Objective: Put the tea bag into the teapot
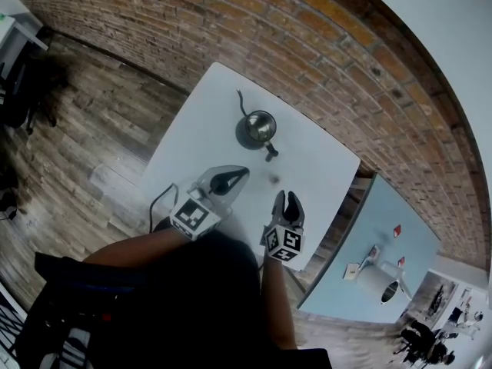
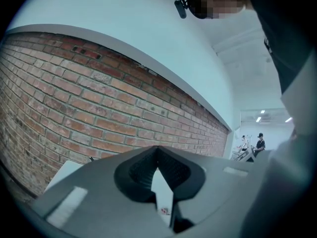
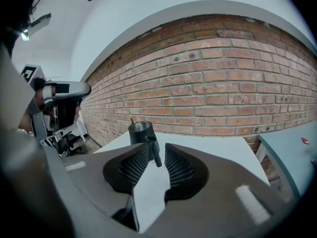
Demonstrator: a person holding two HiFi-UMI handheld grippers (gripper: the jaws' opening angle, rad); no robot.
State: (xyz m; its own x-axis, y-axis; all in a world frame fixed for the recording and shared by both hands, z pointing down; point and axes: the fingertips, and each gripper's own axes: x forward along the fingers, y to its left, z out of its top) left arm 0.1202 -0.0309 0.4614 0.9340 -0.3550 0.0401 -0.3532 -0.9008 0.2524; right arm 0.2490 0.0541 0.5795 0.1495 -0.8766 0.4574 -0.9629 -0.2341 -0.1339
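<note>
1. The right claw (image 1: pixel 287 200) hangs over the near part of the white table (image 1: pixel 200 121). Its jaws are spread and nothing is between the pads.
2. In front of this claw the table top is bare up to the teapot (image 3: pixel 140 132). The dark handle (image 3: pixel 154 155) of the teapot points back toward the claw and, in the right gripper view, shows in the gap between the jaws, but well apart from them.
3. To the right of the right claw the table ends at an edge. Beyond a narrow gap stands a light-blue table (image 1: pixel 384 229).
4. The brick wall (image 1: pixel 231 29) runs close behind the teapot, far ahead of both claws. To the left of the left claw (image 1: pixel 240 175), past the table edge, the wooden floor (image 1: pixel 92 129) is open.
5. The left claw is just beside the right one, over the near table edge. Its jaw tips are pressed together. Between them sits a white piece with small red print, which I take for the tea bag (image 2: pixel 162 192).
6. The teapot is of metal and its top is open. The inside looks shiny; I cannot tell if something lies in it. A thin dark stem (image 1: pixel 241 102) rises at its far side.
</note>
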